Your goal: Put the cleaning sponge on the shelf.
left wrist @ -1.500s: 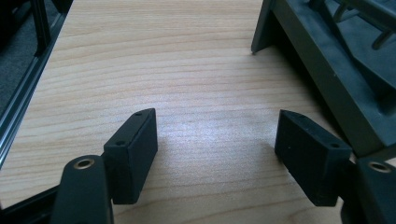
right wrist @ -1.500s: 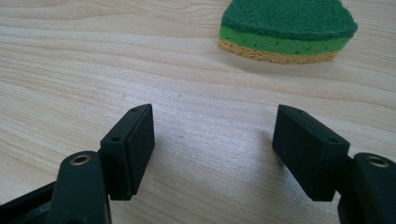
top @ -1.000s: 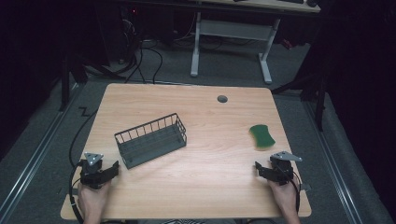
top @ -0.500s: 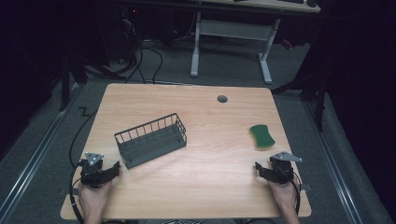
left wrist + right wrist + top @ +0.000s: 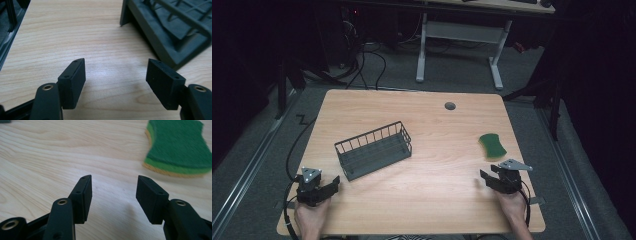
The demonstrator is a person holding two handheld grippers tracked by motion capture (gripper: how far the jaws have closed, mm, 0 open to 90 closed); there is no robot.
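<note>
Two things lie on the wooden bench [image 5: 432, 190]: a green sponge [image 5: 492, 145] and a dark wire basket [image 5: 373, 150]. The sponge sits near the bench's right edge, just ahead of the right hand-held gripper [image 5: 486, 178] and clear of it. It has a wavy, pinched-waist outline, a dark green scouring face on top, a lighter green layer beneath and a thin yellow-orange strip along the bottom edge, as the right gripper view shows [image 5: 176, 147]. The sponge lies flat, ahead and to the right of that gripper's jaws. Those jaws have just been closing, yet they stand apart with only bare wood between them. The basket rests left of centre, turned at an angle to the bench's edges, its rim of thin upright wires above a solid dark base [image 5: 160, 32]. The left hand-held gripper [image 5: 332, 183] rests near the front left corner, its jaws spread wide and empty after a slight closing, the basket's near corner just beyond them to the right.
</note>
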